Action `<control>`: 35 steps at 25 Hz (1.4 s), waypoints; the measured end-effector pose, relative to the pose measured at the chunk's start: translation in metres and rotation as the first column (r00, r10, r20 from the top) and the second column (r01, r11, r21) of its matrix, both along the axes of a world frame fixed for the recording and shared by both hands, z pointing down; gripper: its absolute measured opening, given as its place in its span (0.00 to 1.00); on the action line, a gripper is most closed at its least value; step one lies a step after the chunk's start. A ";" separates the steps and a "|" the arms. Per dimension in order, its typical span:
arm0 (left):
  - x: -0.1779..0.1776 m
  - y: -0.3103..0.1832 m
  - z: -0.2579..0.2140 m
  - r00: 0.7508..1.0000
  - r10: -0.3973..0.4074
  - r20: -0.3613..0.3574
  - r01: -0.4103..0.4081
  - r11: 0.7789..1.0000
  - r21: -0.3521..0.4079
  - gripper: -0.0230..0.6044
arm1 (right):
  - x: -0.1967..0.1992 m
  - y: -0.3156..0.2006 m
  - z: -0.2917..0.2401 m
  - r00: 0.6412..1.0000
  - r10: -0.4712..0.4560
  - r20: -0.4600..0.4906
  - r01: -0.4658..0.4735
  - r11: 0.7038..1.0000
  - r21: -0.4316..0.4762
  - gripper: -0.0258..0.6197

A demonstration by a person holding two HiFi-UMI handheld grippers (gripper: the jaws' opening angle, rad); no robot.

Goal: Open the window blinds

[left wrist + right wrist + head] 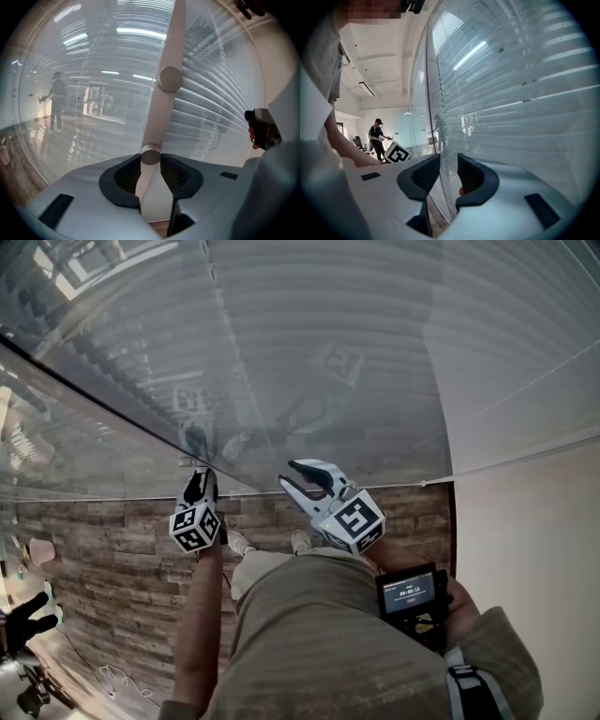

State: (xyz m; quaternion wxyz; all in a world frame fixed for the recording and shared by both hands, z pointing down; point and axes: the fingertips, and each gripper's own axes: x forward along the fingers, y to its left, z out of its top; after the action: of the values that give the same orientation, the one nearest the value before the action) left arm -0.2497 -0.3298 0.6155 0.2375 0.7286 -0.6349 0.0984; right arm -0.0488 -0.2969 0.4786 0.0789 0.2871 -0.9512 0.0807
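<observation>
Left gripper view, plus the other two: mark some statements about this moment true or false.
1. A long white blind wand stands between the left gripper's jaws. True.
2. The right gripper is clamped on a cord. False: its jaws stand apart with nothing between them.
3. The floor is grey carpet. False: it is brown wood-look planks.
4. White horizontal slatted blinds cover the window. True.

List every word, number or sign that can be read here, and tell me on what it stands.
No text can be read for certain.
Small screen: a line of white digits, too small to read.
Marker cubes: black-and-white square patterns only, no letters.
</observation>
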 end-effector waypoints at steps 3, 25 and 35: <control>0.000 0.000 0.000 1.000 0.001 0.009 -0.001 1.000 0.000 0.26 | 0.000 -0.001 0.000 1.000 0.001 0.000 -0.001 1.000 -0.001 0.22; -0.001 0.000 0.002 0.952 -0.065 -0.300 0.061 0.998 -0.023 0.25 | -0.007 0.005 0.001 1.000 -0.018 -0.008 0.018 1.000 0.004 0.22; -0.001 -0.001 0.001 0.964 -0.057 -0.261 0.057 0.998 -0.008 0.25 | -0.009 0.006 0.003 1.000 -0.019 -0.008 0.019 1.000 0.002 0.22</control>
State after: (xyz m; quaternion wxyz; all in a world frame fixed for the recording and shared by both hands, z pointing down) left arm -0.2510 -0.3307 0.6167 0.3221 0.7166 -0.6187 -0.0054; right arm -0.0580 -0.2905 0.4813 0.0832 0.2787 -0.9536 0.0776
